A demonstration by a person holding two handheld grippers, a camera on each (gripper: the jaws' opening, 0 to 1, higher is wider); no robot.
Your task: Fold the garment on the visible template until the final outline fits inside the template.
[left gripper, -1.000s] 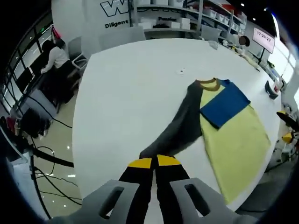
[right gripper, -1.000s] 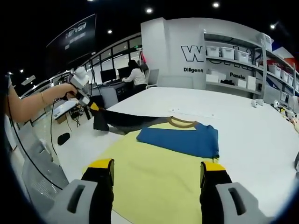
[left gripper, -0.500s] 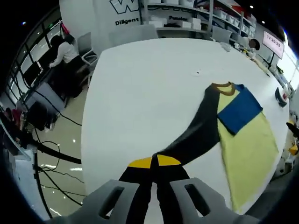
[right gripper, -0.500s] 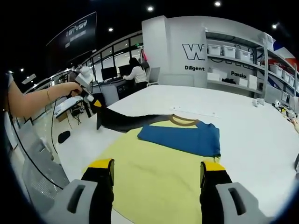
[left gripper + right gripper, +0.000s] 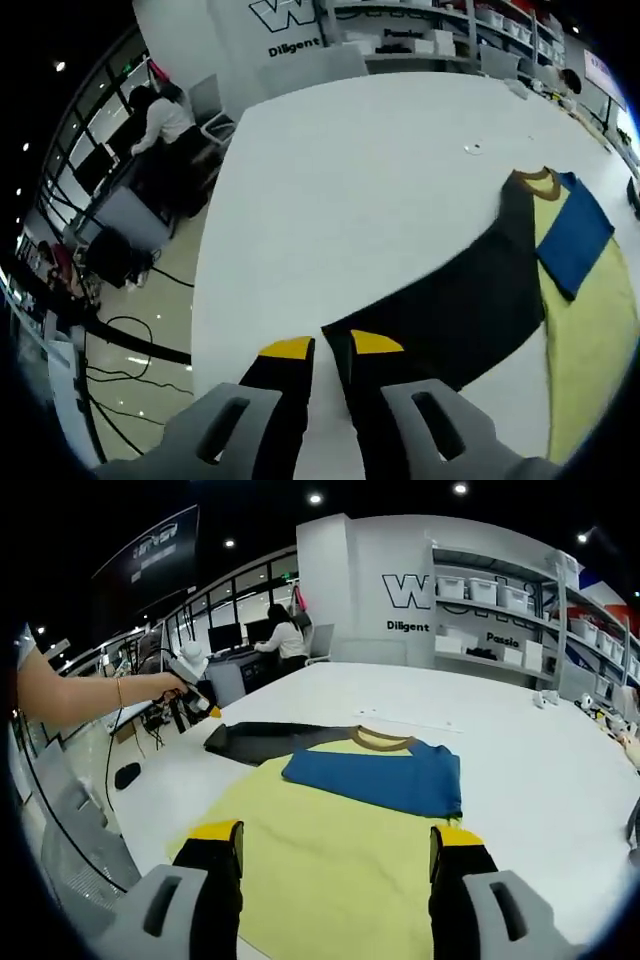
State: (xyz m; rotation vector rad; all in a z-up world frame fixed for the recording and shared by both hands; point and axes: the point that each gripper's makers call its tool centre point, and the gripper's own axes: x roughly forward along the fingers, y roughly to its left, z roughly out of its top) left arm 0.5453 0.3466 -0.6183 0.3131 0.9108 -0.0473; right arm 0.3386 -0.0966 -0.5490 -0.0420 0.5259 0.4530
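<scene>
1. Where the left gripper view looks down a large white table [image 5: 330,190], a garment [image 5: 560,300] lies flat toward the right, with a pale yellow body, a blue sleeve [image 5: 575,235] folded across its chest and a brown collar [image 5: 535,182] at the far end.
2. The dark grey sleeve [image 5: 470,300] stretches out from the garment toward the near left, flat on the table, and its cuff end lies just past the tips of the left gripper [image 5: 330,348].
3. The left gripper's yellow-tipped jaws stand slightly apart with a narrow gap between them, and nothing is pinched there.
4. In the right gripper view, the right gripper [image 5: 335,838] hovers above the near yellow part of the garment [image 5: 330,850], its jaws spread wide and holding nothing.
5. A person's hand [image 5: 172,687] holds the left gripper [image 5: 205,708] at the far left, beside the grey sleeve's [image 5: 270,741] end.
6. A seated person [image 5: 283,638] works at a desk beyond the table.
</scene>
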